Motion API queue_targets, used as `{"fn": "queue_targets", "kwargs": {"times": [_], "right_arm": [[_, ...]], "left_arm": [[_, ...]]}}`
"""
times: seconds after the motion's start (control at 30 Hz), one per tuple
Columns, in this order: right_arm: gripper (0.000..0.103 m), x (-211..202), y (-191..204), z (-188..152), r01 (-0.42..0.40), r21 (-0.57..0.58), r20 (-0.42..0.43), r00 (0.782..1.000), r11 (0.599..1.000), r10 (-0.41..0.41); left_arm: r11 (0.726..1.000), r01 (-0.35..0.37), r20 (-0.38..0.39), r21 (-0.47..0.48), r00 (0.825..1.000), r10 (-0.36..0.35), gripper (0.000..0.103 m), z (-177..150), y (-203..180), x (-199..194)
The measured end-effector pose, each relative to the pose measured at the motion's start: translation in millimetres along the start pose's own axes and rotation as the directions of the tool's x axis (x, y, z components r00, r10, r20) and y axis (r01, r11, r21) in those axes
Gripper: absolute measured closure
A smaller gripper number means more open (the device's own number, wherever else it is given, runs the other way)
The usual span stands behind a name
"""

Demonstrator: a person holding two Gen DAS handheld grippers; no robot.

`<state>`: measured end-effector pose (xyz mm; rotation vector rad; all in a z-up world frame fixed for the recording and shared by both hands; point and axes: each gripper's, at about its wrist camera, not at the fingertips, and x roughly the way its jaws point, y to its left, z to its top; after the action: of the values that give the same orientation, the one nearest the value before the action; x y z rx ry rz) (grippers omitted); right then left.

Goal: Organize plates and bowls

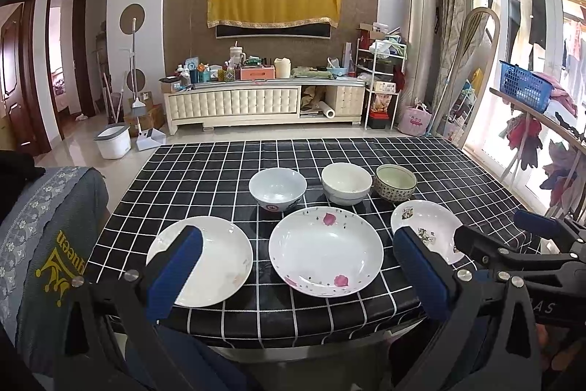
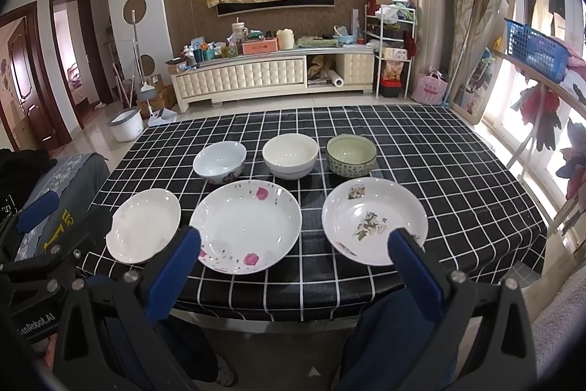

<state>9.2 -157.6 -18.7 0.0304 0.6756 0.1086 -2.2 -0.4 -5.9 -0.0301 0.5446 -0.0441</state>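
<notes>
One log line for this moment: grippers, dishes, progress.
left hand-held gripper open, empty | right hand-held gripper open, empty | three plates front row | three bowls back row | nothing stacked

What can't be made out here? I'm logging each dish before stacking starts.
- Plain white plate: near-left part hidden by the left gripper finger in the left wrist view.
- Leaf-print plate: near rim covered by the right gripper finger in the right wrist view.
- Bowl bases: hidden by plate rims.
</notes>
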Motion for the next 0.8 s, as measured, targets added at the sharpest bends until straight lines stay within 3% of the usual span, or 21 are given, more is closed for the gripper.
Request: {"fn": "queue_targets", "kwargs": {"times": [0.6, 0.8], "right_arm": [[0.000, -3.0, -1.1, 3.1, -0.018, 0.008, 0.008, 1.000, 1.000, 0.018], [0.000, 0.7, 12.5, 23.7, -0.049, -0.042, 0.062, 0.997, 0.998, 0.052]], "left_arm": [[1.000, -0.008, 0.016, 0.003, 1.000, 0.008, 0.000, 3.2, 1.0, -4.5], [0.997, -0.080, 0.024, -0.011, 0.996, 0.081, 0.000, 15.6, 16.0, -0.6]]}}
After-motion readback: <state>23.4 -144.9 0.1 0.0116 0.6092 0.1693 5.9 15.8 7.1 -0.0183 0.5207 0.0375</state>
